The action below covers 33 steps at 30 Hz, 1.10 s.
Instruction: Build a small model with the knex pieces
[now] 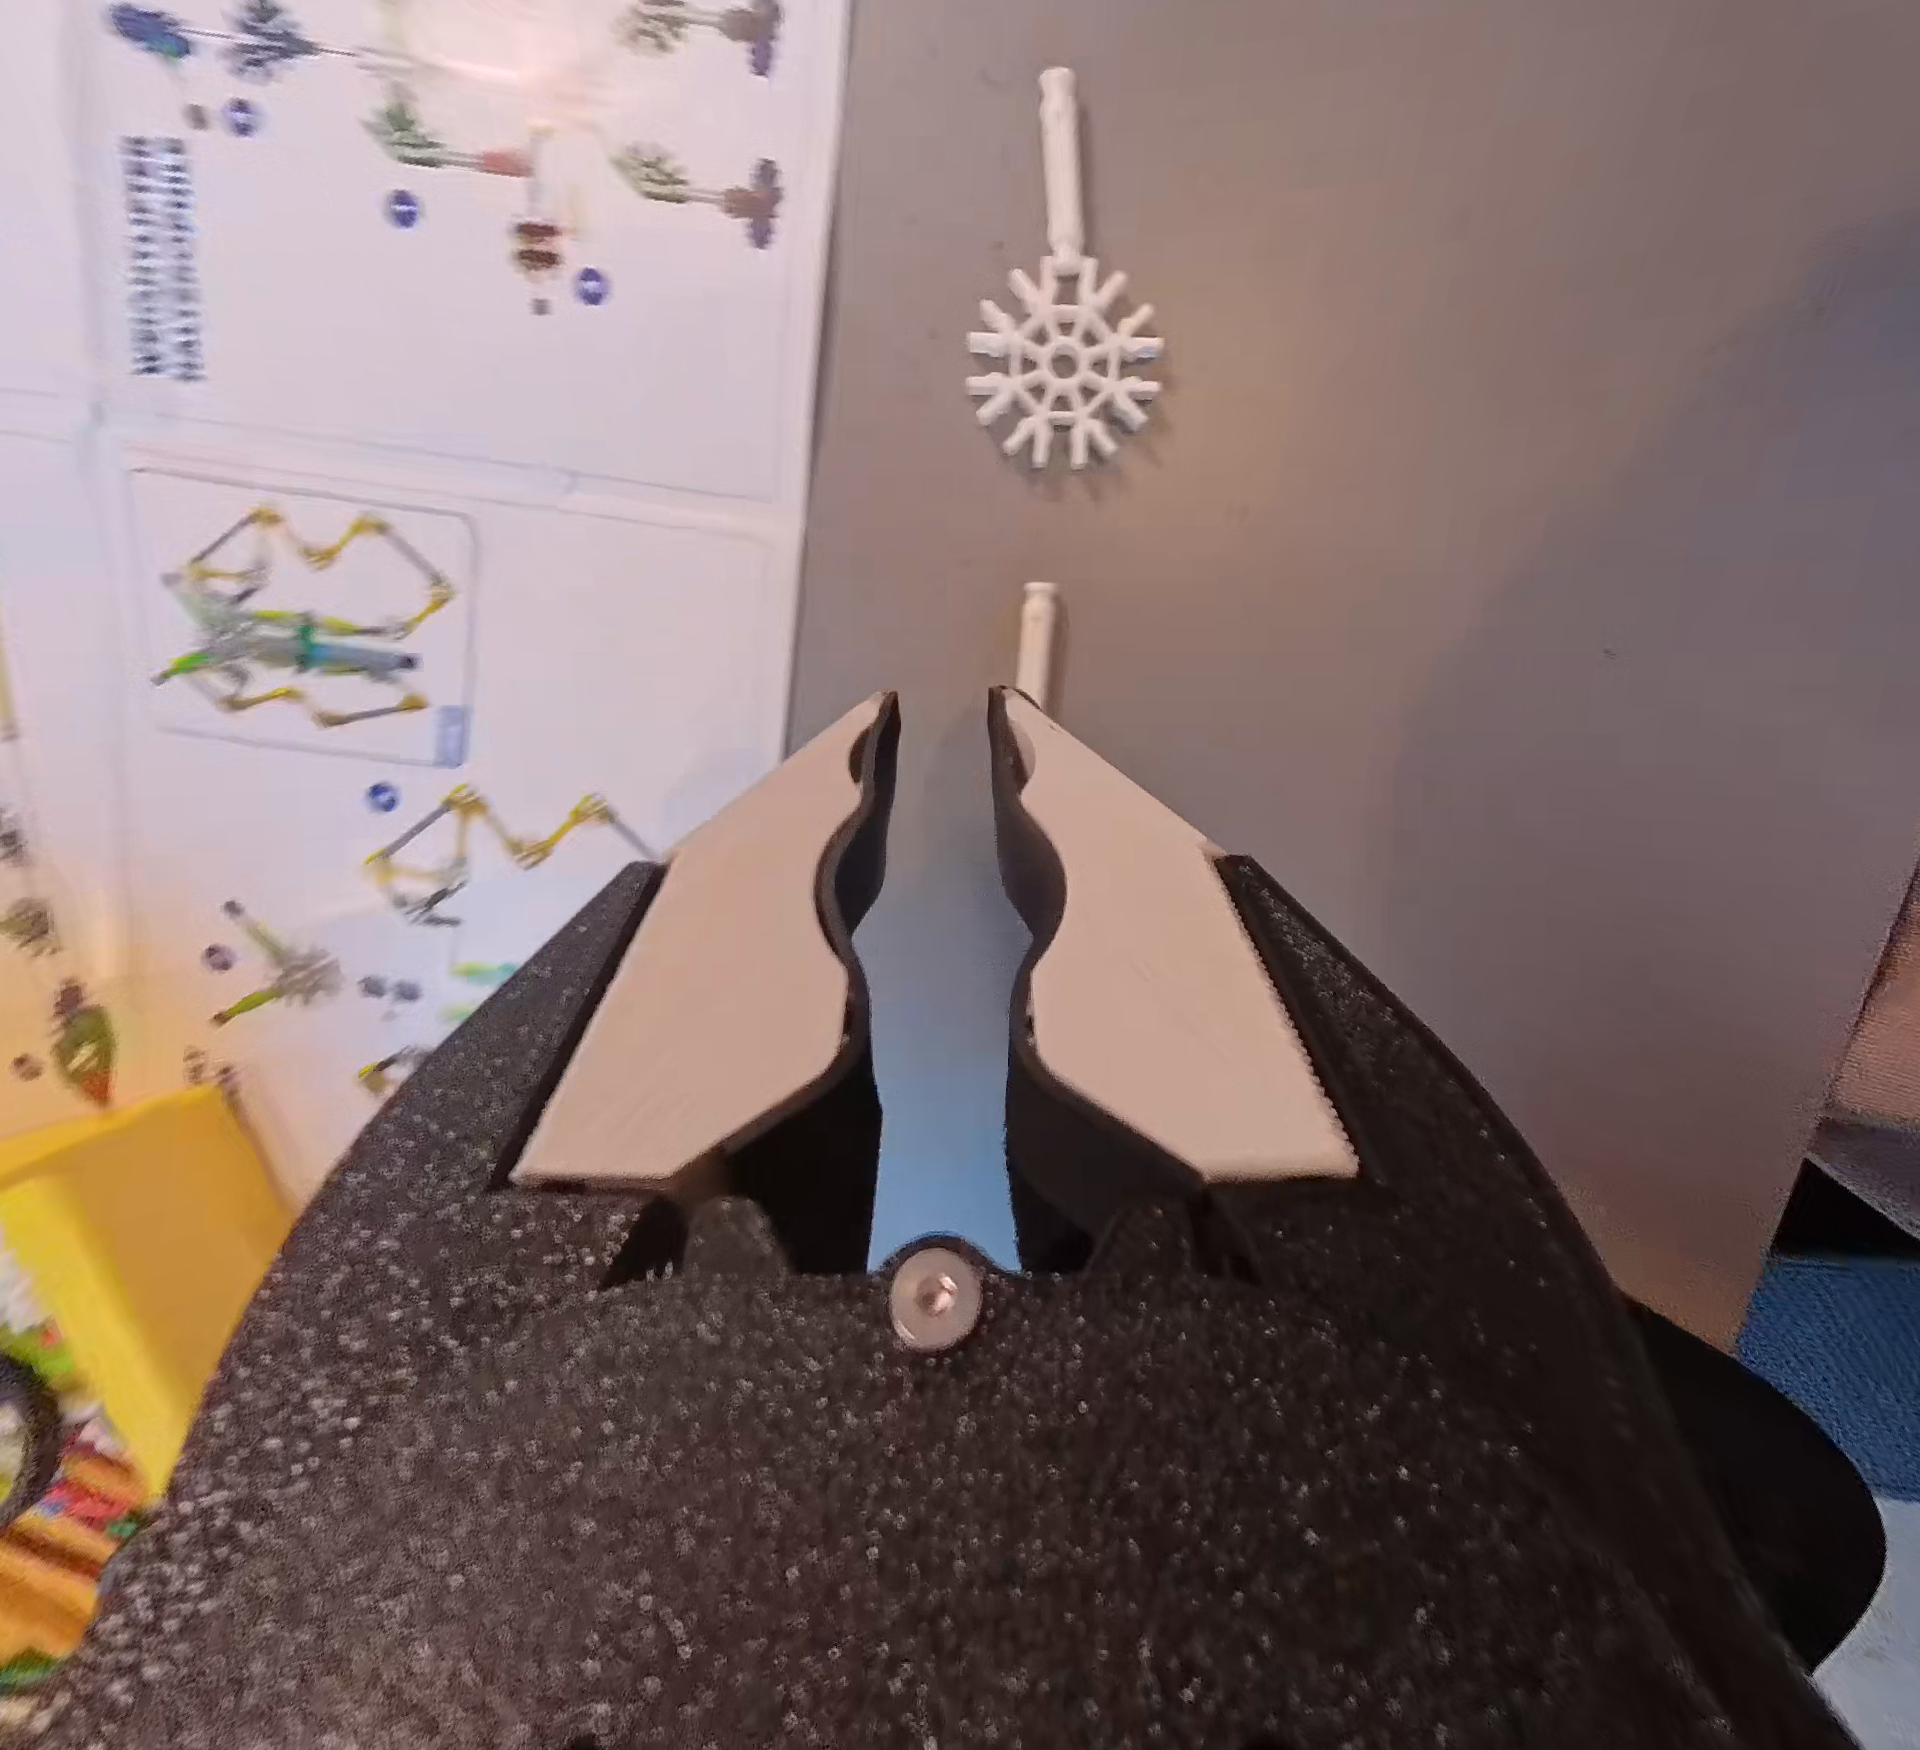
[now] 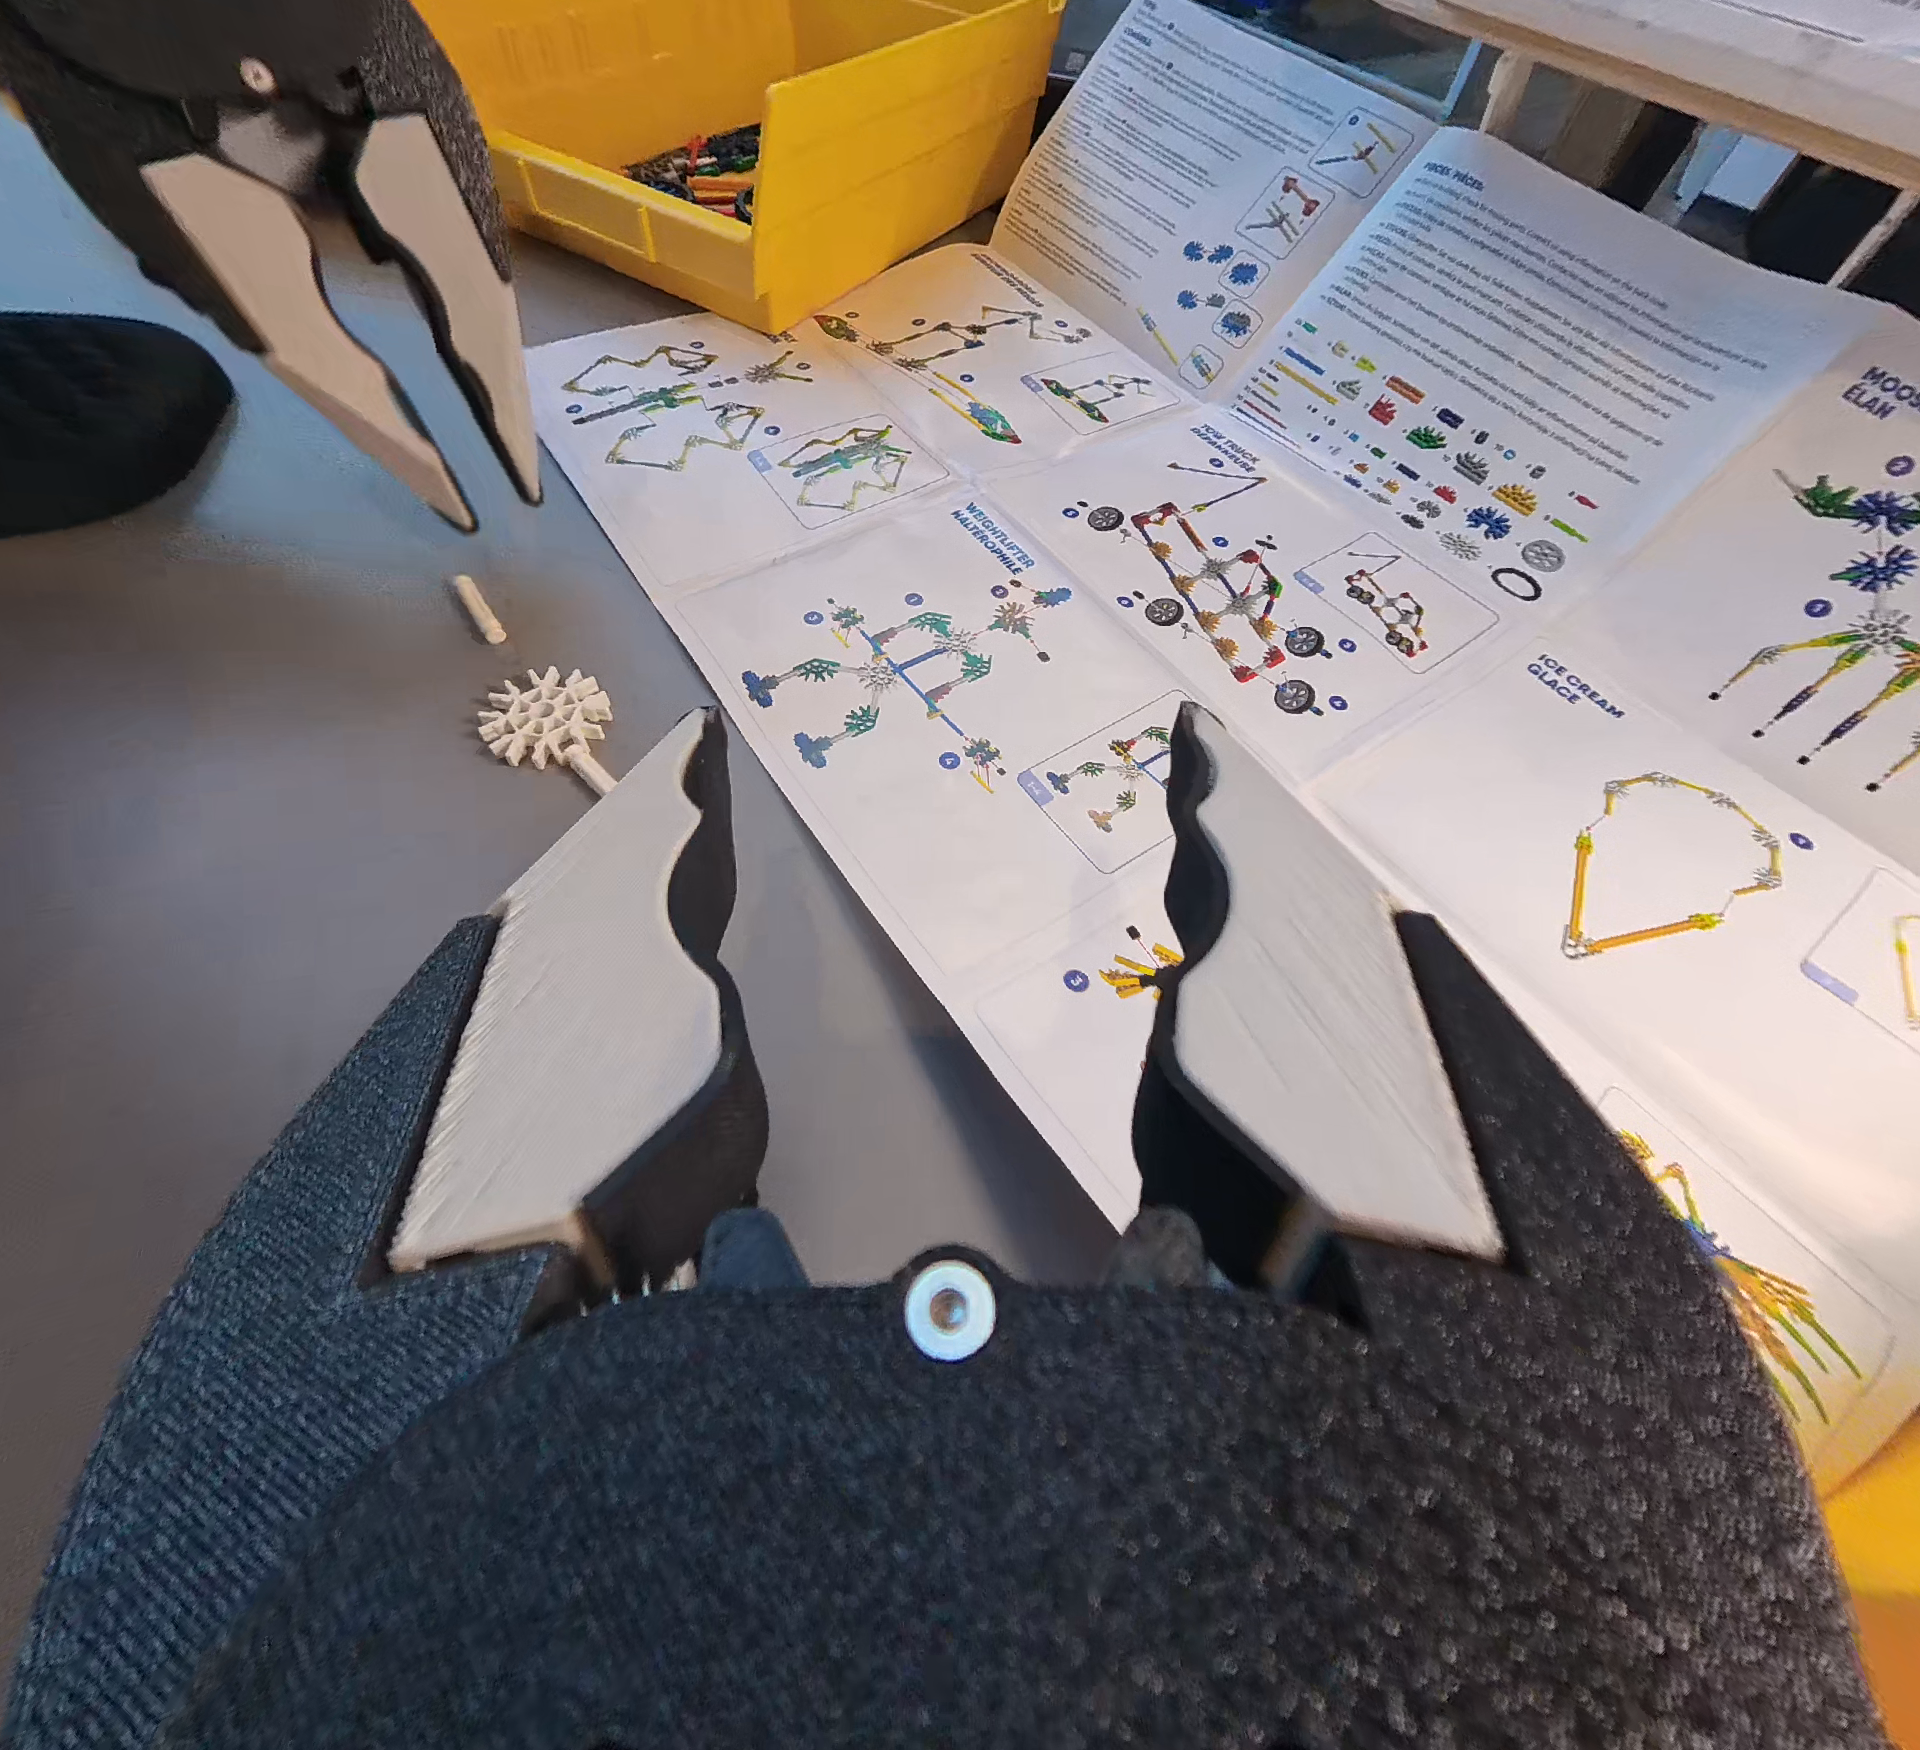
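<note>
A loose white rod (image 1: pixel 1039 638) lies on the grey table (image 1: pixel 1455 557) just past my left gripper (image 1: pixel 943 701). The left jaws stand a narrow gap apart with nothing between them. Farther on lies a white snowflake connector (image 1: pixel 1062 365) with a second white rod (image 1: pixel 1060 152) plugged into it. In the right wrist view, the left gripper (image 2: pixel 497 503) hovers tips-down over the loose rod (image 2: pixel 478 607). The connector (image 2: pixel 542 715) lies beside my right gripper (image 2: pixel 948 724), whose left finger hides the end of its rod. The right gripper is wide open and empty, above the sheet's edge.
A large unfolded instruction sheet (image 2: pixel 1195 557) covers the table's right side; it also shows in the left wrist view (image 1: pixel 468 453). A yellow bin (image 2: pixel 904 142) holding several small coloured parts (image 2: pixel 707 173) stands behind it. A black round object (image 2: pixel 83 422) lies at the far left. The gap from one gripper's tips to the other's is roughly 20 cm. To the white snowflake connector (image 1: pixel 1062 365): left tips about 7 cm, right tips about 15 cm. My right wrist view (image 2: pixel 550 711) looks at it from another angle.
</note>
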Each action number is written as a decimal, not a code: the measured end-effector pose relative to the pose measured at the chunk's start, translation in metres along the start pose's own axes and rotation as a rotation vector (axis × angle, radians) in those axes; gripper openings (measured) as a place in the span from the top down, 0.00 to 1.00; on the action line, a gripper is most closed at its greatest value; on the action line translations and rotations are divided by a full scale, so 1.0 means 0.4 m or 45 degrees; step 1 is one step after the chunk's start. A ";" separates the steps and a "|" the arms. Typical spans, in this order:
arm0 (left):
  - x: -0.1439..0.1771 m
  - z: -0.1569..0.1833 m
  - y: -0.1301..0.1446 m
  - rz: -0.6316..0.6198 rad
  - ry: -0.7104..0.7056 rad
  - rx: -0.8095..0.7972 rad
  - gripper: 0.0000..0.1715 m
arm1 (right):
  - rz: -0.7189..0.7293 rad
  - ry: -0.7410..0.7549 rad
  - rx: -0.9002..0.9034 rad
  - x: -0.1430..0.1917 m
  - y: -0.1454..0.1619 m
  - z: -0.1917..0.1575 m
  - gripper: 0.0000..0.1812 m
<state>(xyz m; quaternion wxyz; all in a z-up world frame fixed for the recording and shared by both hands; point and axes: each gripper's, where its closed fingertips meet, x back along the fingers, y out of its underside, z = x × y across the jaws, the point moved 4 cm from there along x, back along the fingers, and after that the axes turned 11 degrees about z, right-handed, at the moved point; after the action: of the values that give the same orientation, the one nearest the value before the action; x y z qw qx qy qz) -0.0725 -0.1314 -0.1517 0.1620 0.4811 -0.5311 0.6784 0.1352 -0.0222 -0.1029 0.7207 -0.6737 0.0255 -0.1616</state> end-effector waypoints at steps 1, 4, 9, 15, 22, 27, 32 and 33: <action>0.031 -0.031 -0.002 0.023 -0.054 0.020 0.91 | 0.008 0.002 -0.006 0.002 -0.001 0.003 0.54; 0.149 -0.169 0.011 0.079 -0.319 0.085 0.92 | 0.038 0.008 -0.023 0.004 -0.003 0.012 0.55; 0.345 -0.467 0.173 -0.141 -0.760 0.259 0.90 | 0.083 0.020 -0.035 0.007 -0.009 0.020 0.55; 0.401 -0.692 0.391 -0.368 -0.719 0.516 0.93 | 0.104 0.032 -0.036 0.010 -0.005 0.024 0.57; 0.313 -0.771 0.509 -0.550 -0.568 0.746 0.93 | 0.111 0.027 -0.049 0.002 0.006 0.028 0.57; 0.285 -0.787 0.534 -0.576 -0.501 0.818 0.98 | 0.074 0.018 -0.055 -0.007 0.027 0.031 0.58; 0.289 -0.781 0.532 -0.635 -0.502 0.809 0.98 | 0.063 0.002 -0.056 -0.011 0.034 0.027 0.58; 0.299 -0.779 0.529 -0.655 -0.532 0.779 0.98 | 0.068 0.006 -0.050 -0.010 0.032 0.026 0.58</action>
<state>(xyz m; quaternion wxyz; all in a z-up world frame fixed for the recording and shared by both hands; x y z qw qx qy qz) -0.4348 0.0257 -0.1640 0.0649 0.7499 -0.1905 0.6302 0.1366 -0.0105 -0.1152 0.7114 -0.6863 0.0481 -0.1434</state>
